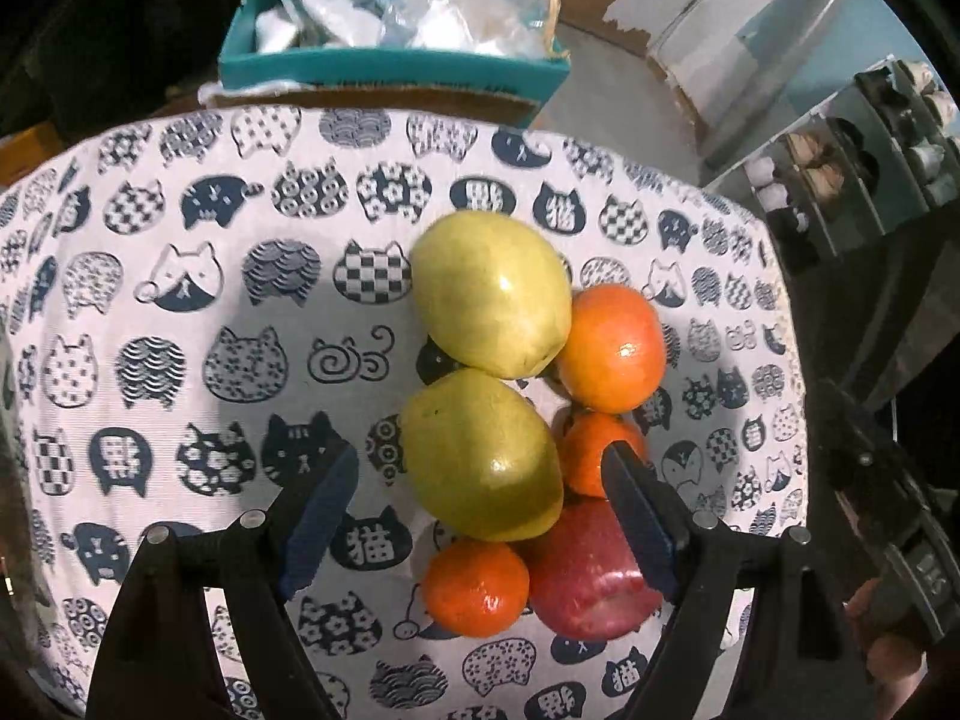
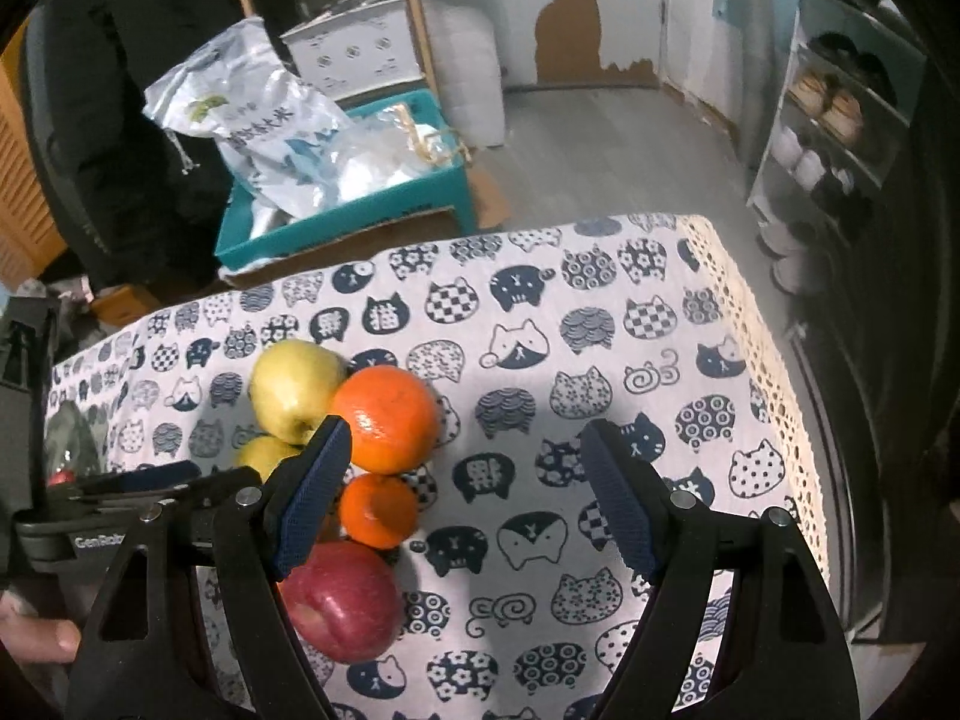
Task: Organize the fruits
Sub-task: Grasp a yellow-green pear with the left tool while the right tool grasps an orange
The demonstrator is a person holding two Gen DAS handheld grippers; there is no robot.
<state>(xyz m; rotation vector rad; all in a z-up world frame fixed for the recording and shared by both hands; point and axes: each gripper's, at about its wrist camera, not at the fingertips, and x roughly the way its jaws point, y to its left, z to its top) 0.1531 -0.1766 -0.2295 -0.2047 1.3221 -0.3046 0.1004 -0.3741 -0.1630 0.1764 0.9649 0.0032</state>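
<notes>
A cluster of fruit lies on the cat-print tablecloth [image 1: 180, 324]. In the left wrist view there are two green apples [image 1: 489, 291] [image 1: 480, 456], a large orange [image 1: 612, 348], two small oranges [image 1: 600, 450] [image 1: 474, 588] and a red apple [image 1: 591, 570]. My left gripper [image 1: 480, 498] is open, its fingers on either side of the near green apple, above the fruit. In the right wrist view my right gripper [image 2: 465, 492] is open over bare cloth, just right of the large orange [image 2: 387, 420], a small orange [image 2: 378, 510] and the red apple [image 2: 342, 600].
A teal bin [image 2: 336, 222] with plastic bags stands on the floor beyond the table's far edge. A shoe rack [image 2: 840, 120] stands at the right. The table's right edge has lace trim [image 2: 774, 372]. The left gripper's body [image 2: 120, 492] shows left of the fruit.
</notes>
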